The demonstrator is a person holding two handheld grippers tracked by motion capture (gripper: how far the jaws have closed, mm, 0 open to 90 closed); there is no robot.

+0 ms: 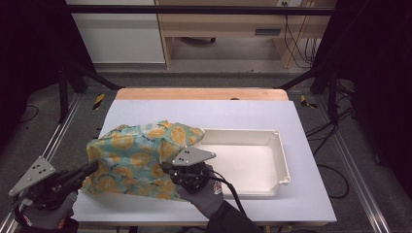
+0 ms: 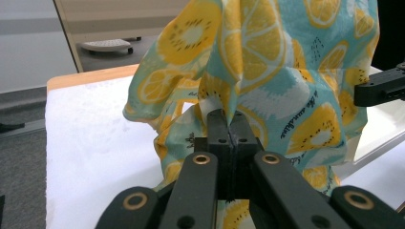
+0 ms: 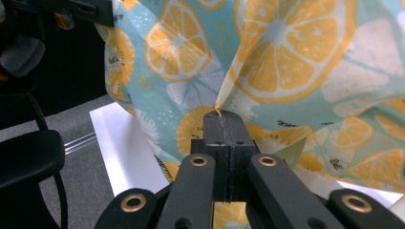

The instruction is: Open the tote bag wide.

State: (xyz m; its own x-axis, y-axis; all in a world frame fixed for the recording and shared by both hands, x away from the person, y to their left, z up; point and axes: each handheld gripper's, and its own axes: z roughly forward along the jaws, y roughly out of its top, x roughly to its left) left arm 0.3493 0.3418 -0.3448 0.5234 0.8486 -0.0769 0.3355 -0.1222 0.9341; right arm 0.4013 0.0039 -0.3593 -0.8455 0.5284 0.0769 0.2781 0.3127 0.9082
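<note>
A: From the high view, why is the lemon-print cloth (image 1: 141,158) humped over the white tray's (image 1: 279,145) left end on the desk (image 1: 301,194)?

B: Both tongs lift it.

A: Left gripper view?

B: Left tongs (image 2: 230,125) clamp a fold.

A: Right gripper view?

B: Right tongs (image 3: 224,121) pinch an edge, likely to spread it.

Table (image 1: 145,93) with white mat (image 1: 311,194) on top. On mat: white tray (image 1: 282,160) at 3 o'clock, lemon-print cloth (image 1: 136,155) at 9, draped over tray's left end.

Each black hand-held gripper (image 1: 167,170) — brass-ringed screws, grey three-cornered plate, trailing cable — sits in grey gloves.
</note>
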